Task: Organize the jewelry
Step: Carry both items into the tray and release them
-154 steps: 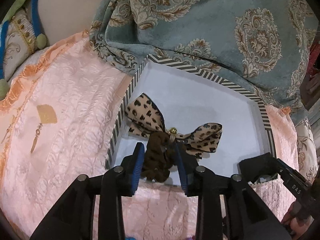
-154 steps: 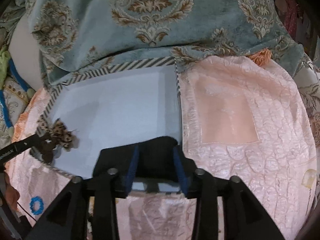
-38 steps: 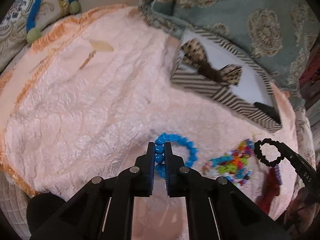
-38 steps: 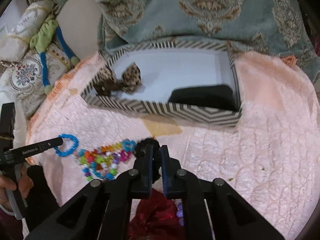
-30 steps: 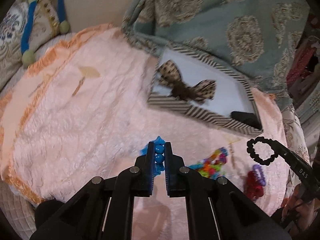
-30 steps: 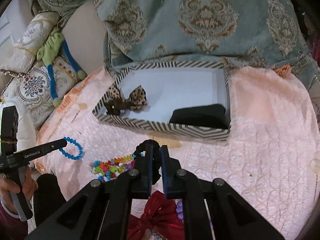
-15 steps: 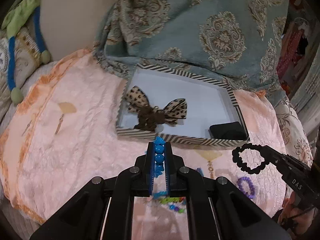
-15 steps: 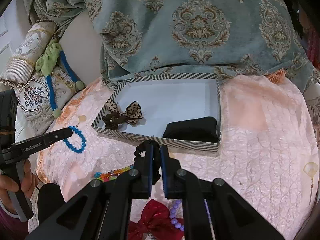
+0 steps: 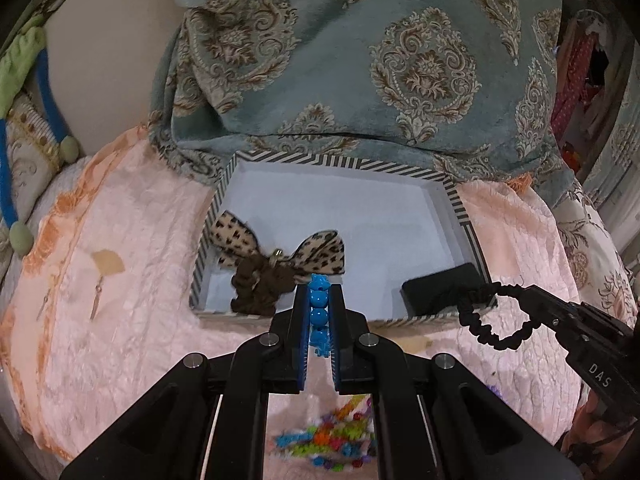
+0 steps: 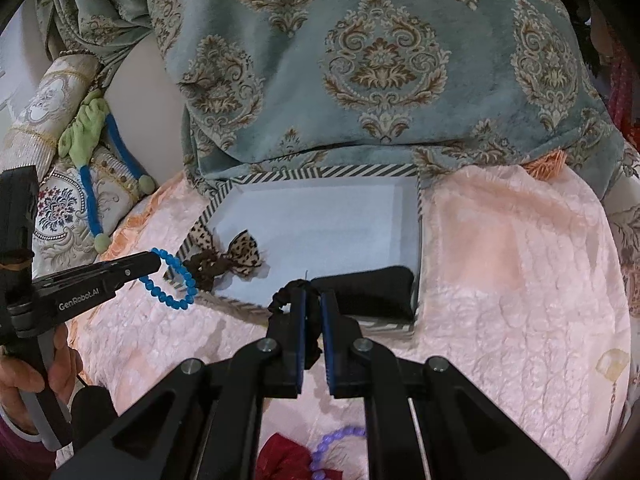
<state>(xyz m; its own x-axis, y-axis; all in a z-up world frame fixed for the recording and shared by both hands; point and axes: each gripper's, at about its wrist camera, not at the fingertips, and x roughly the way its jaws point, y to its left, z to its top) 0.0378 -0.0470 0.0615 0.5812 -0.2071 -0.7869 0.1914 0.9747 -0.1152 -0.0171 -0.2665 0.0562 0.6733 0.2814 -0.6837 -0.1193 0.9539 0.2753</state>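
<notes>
Now nearer striped box, blue bracelet (clamped)

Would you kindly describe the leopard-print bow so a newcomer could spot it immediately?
Find the striped-rimmed box on the pink bedspread. In its near-left corner lies the leopard-print bow on a brown scrunchie; the black pouch opposite is plain.

I see soft, even indoor light on both views, with only faint shadows inside the striped box. Fisheye bending curves everything toward dark corners, and the coloured beads below my left tongs look blurred.
</notes>
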